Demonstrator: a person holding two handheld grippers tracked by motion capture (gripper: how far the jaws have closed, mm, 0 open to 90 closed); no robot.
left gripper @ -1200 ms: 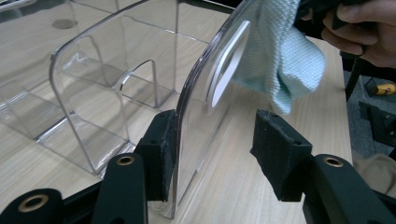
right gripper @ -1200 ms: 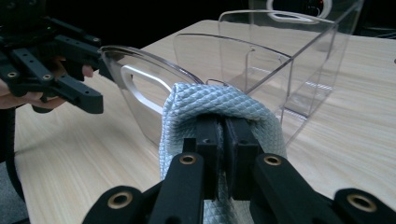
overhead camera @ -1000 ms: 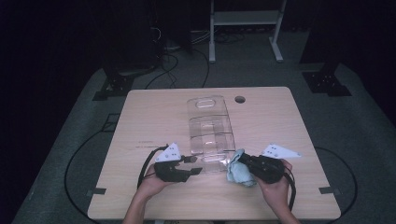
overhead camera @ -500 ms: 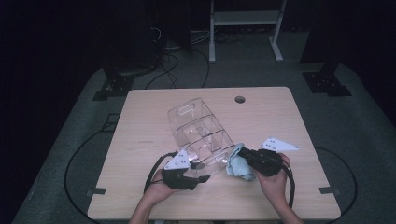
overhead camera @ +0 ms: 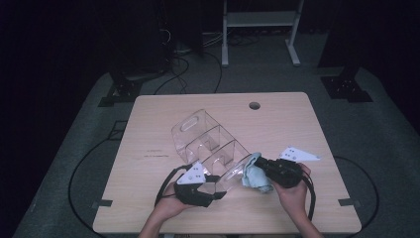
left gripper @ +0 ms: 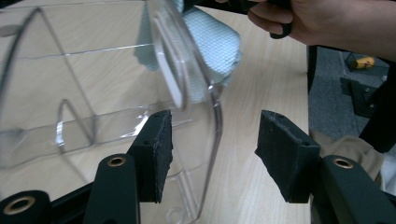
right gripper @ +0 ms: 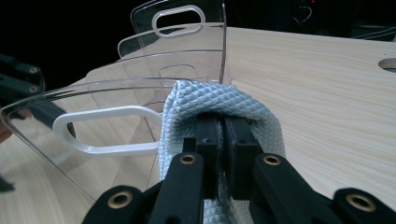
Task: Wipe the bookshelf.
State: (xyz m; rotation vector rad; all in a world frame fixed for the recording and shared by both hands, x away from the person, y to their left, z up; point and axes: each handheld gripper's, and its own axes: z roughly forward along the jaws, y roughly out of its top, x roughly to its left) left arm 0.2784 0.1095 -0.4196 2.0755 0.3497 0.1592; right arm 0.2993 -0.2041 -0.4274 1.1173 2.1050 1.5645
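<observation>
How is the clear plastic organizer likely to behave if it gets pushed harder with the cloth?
The clear plastic organizer looks rigid: its thin walls and dividers hold their shape while tilted. It probably is light and may skid on the smooth table. The left gripper stands open around its end wall without pressing, so it could shift when the cloth pushes.

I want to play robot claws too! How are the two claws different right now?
The left gripper has its jaws apart, with the see-through organizer's end wall between them; they have just been opening. The right gripper is shut on a light blue cloth. The left sits nearer the person, the right presses its cloth against the organizer. Both are black and hand-held.
</observation>
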